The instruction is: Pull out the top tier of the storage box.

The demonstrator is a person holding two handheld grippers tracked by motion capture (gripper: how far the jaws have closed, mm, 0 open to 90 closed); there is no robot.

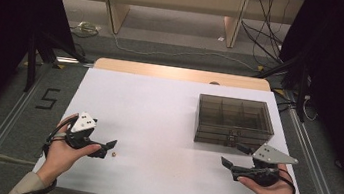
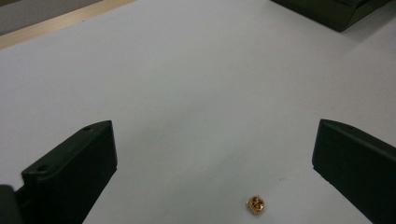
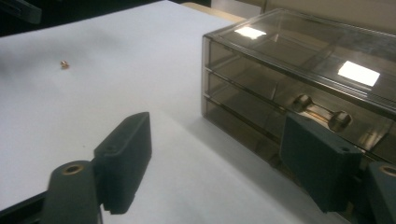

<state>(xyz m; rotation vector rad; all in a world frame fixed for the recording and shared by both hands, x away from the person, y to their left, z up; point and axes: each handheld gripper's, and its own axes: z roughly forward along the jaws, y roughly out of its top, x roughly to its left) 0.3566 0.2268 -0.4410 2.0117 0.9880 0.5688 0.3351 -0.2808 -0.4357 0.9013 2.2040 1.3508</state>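
Here the small gold piece (image 2: 255,204) lies on the white table (image 2: 196,84) just ahead of the left gripper (image 2: 212,158), between its wide-open jaws and nearer the right-hand one, touching neither. The right gripper (image 3: 224,154) is also wide open and empty, one jaw close before the smoky drawer box (image 3: 299,88)

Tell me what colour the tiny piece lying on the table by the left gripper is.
The tiny piece is golden, coppery and shiny; the left gripper view shows it best.

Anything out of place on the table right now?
One tiny gold piece lies loose on the white table, just ahead of the open left hand-held gripper, well away from the closed smoky plastic box.
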